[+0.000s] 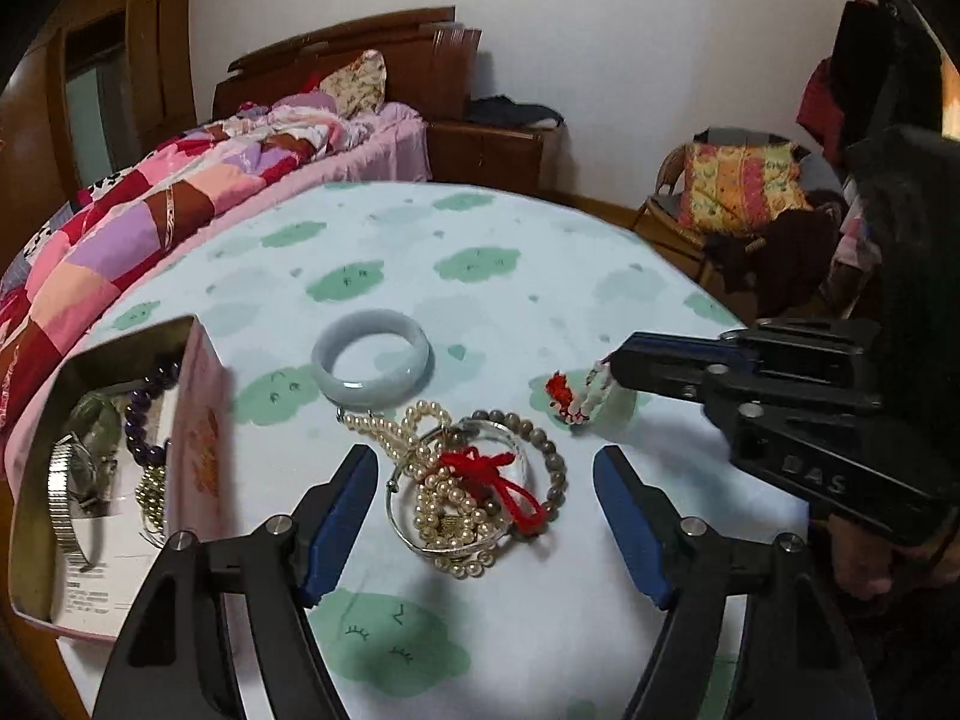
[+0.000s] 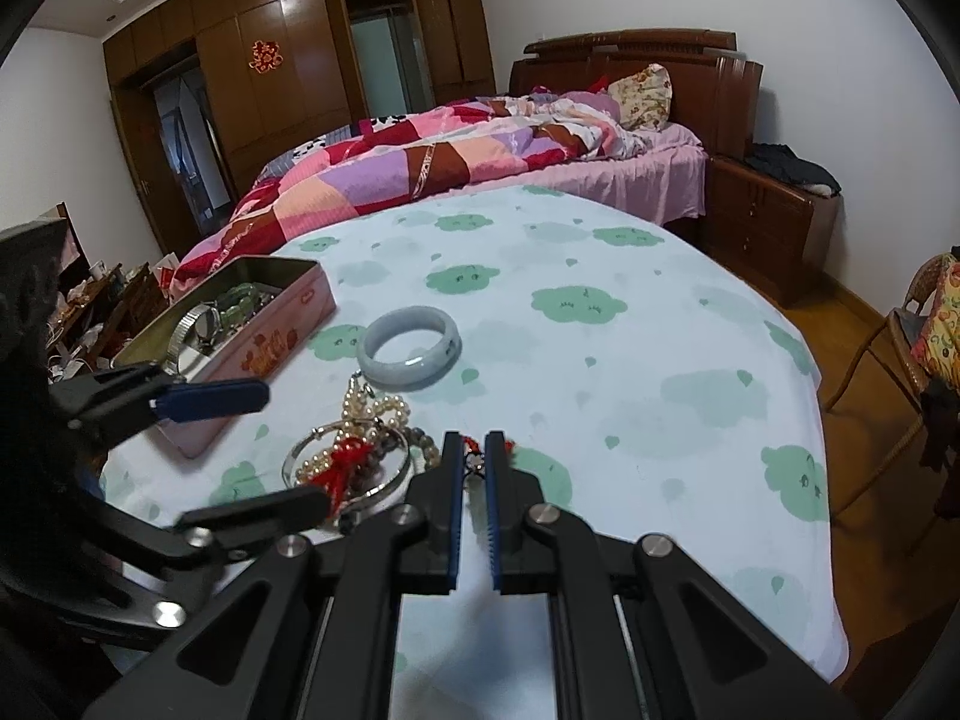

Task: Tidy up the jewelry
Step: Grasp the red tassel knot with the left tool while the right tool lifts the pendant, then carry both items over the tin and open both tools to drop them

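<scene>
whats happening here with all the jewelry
A person with a claw in each hand is sorting jewelry on a table. The right claw is shut on a small red-and-white piece. The left claw hangs open over a tangled pile of pearls and bangles. A pink tin already holds some pieces.

Raised letters "BAS", cut off at the edge of the part, stand on the black plastic body of the right gripper [image 1: 606, 381] as the left wrist view shows it. A red paper double-happiness character (囍) [image 2: 264, 56] is stuck on a dark brown wooden wardrobe door [image 2: 300, 66] in the right wrist view. Printed lines on the white paper sheet [image 1: 99, 588] inside the pink rectangular metal tin [image 1: 201, 420], and the orange motif on the tin's side, are too small and blurred to read.
</scene>
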`<state>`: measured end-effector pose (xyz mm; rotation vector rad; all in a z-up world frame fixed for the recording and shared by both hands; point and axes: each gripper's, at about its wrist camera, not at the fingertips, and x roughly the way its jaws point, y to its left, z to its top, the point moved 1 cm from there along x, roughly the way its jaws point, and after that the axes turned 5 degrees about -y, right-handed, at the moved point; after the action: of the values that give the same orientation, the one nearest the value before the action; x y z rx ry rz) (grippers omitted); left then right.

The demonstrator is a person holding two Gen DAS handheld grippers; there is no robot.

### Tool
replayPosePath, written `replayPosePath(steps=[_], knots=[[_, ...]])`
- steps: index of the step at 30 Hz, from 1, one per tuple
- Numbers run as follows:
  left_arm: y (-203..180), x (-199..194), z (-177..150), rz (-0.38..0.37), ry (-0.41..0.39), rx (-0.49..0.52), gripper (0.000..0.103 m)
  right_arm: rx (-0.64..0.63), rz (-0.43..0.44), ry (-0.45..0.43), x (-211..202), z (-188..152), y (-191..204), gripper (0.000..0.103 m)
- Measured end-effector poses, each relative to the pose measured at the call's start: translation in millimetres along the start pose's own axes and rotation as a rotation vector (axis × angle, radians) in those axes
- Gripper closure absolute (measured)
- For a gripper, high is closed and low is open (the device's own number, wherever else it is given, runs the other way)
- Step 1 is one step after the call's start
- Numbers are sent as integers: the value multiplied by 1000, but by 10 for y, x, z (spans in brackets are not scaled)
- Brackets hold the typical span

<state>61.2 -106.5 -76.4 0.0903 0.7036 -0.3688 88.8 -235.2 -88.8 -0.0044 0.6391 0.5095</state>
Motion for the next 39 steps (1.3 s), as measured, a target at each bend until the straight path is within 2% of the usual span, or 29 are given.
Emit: replayPosePath(steps=[2, 5, 6, 7, 8, 13, 17, 24, 39], knots=[[13, 77, -17, 2, 18, -2, 39, 1, 2, 6, 14, -24, -2, 94], [39, 173, -52, 4, 52, -7, 56, -1, 10, 8, 23, -43, 24, 94], [45, 181, -59, 4, 56, -9, 69, -4, 13, 7, 22, -46, 37, 94], [51, 180, -64, -1, 59, -11, 91, -5, 15, 7, 26, -47, 46, 94], [49, 173, -65, -11, 64, -10, 99, -8, 17, 7, 26, -51, 62, 94], [62, -35, 13, -31, 17, -5, 100, -10, 22, 1, 11, -44, 92, 94], [187, -301, 163, -38, -54, -34, 100, -7, 17, -25, -52, 9, 91, 94], [405, -701, 421, -18, -162, -58, 100, -10, 21, -50, -116, 86, 125, 94], [1026, -881, 370, 112, -183, -127, 100, -75, 76, -95, -132, 401, 459, 94]])
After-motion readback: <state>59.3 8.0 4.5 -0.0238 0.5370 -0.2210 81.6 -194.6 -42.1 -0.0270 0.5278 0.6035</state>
